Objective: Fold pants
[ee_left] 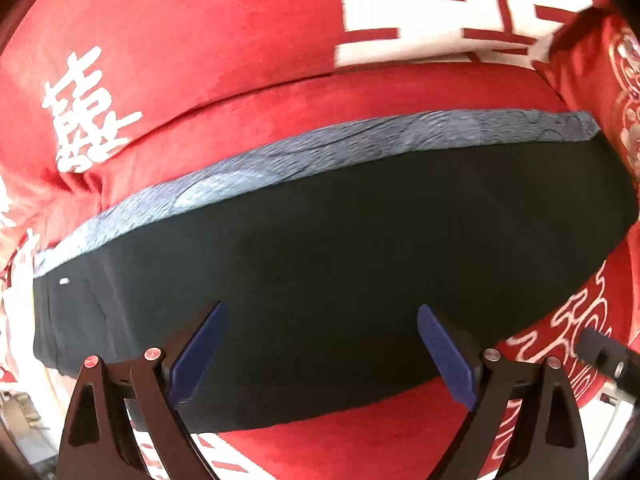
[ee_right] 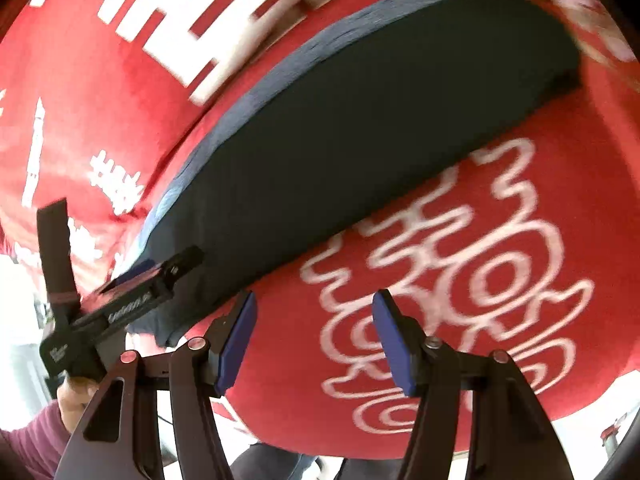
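Observation:
The pants (ee_left: 320,272) lie flat as a long black band on a red bedspread (ee_left: 200,48), with a blue-grey textured strip (ee_left: 280,160) along their far edge. My left gripper (ee_left: 322,344) is open and empty, hovering over the pants' near half. In the right wrist view the pants (ee_right: 360,140) run diagonally from lower left to upper right. My right gripper (ee_right: 314,336) is open and empty, over the red spread just beside the pants' near edge. The left gripper (ee_right: 120,296) shows there at the pants' left end.
The red bedspread (ee_right: 500,340) carries white characters and swirl patterns. Its near edge drops off toward a pale floor (ee_right: 24,320). The right gripper's tip (ee_left: 604,352) shows at the right edge of the left wrist view. A hand in a maroon sleeve (ee_right: 36,432) holds the left gripper.

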